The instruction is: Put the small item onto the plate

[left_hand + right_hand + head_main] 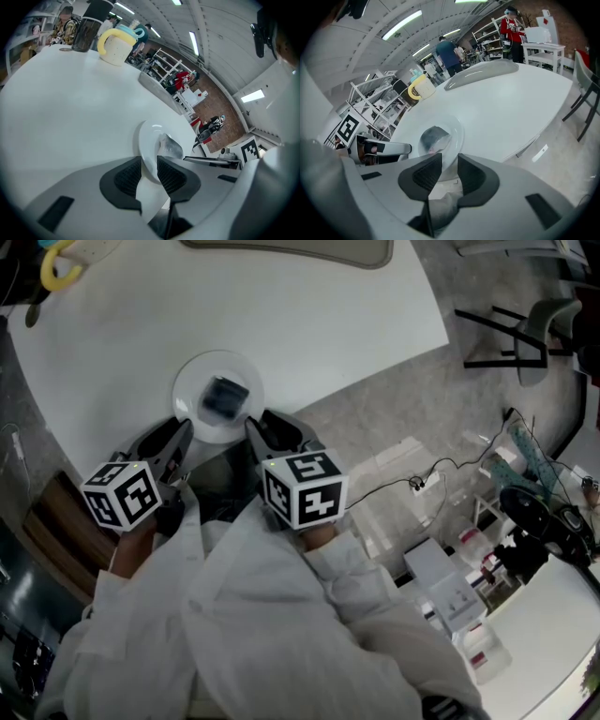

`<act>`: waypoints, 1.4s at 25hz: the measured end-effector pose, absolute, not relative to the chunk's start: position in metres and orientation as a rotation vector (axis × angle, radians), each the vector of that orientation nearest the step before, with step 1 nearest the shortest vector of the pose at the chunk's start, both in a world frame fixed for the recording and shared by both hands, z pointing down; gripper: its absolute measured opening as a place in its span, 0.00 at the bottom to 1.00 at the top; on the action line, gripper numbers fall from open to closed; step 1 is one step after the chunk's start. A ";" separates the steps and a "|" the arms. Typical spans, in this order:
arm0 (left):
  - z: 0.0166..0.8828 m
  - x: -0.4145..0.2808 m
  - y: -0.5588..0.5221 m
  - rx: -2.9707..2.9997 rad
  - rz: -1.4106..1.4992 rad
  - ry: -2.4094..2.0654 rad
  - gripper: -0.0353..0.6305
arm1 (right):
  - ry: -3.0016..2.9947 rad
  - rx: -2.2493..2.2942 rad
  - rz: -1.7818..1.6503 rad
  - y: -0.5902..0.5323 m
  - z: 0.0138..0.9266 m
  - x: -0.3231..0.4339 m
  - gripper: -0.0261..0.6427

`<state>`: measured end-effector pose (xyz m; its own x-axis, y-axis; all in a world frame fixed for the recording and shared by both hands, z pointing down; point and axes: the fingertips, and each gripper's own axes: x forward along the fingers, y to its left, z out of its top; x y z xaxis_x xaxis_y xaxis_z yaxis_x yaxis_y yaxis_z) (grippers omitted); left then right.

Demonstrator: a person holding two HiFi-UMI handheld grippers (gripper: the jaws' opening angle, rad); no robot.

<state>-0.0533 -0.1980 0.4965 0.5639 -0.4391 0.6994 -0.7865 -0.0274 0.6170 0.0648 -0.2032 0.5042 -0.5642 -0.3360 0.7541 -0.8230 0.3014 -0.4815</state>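
Small dark grey item (225, 397) is lying on round white plate (190, 379), upper left of centre, on white table (319, 315). Left gripper (181, 437) is clamping the plate's near rim. Right gripper (257, 430) is standing open, gripping nothing.

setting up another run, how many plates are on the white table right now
1. The plate sits near the table's front edge, with the small item on it. The far end holds mugs and a grey tray; a plate behind them could be hidden.
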 end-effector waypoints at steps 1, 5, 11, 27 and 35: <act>0.496 -0.053 -0.198 1.664 0.384 -1.044 0.21 | -2.047 1.031 1.218 -0.203 0.504 0.065 0.18; 0.495 -0.052 -0.197 1.676 0.407 -1.052 0.21 | -2.048 1.035 1.220 -0.203 0.503 0.068 0.18; 0.499 -0.053 -0.198 1.699 0.432 -1.037 0.17 | -2.056 1.048 1.208 -0.204 0.505 0.067 0.18; 0.496 -0.052 -0.206 1.765 0.540 -1.029 0.17 | -2.042 1.062 1.251 -0.205 0.504 0.069 0.18; 0.490 -0.055 -0.213 1.785 0.529 -1.031 0.17 | -2.061 1.070 1.219 -0.213 0.496 0.066 0.18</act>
<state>-0.0548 -0.2127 0.4902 0.5465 -0.4104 0.7300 -0.8324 -0.1702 0.5275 0.0663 -0.2128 0.4962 -0.5573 -0.3687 0.7440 -0.8296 0.2855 -0.4799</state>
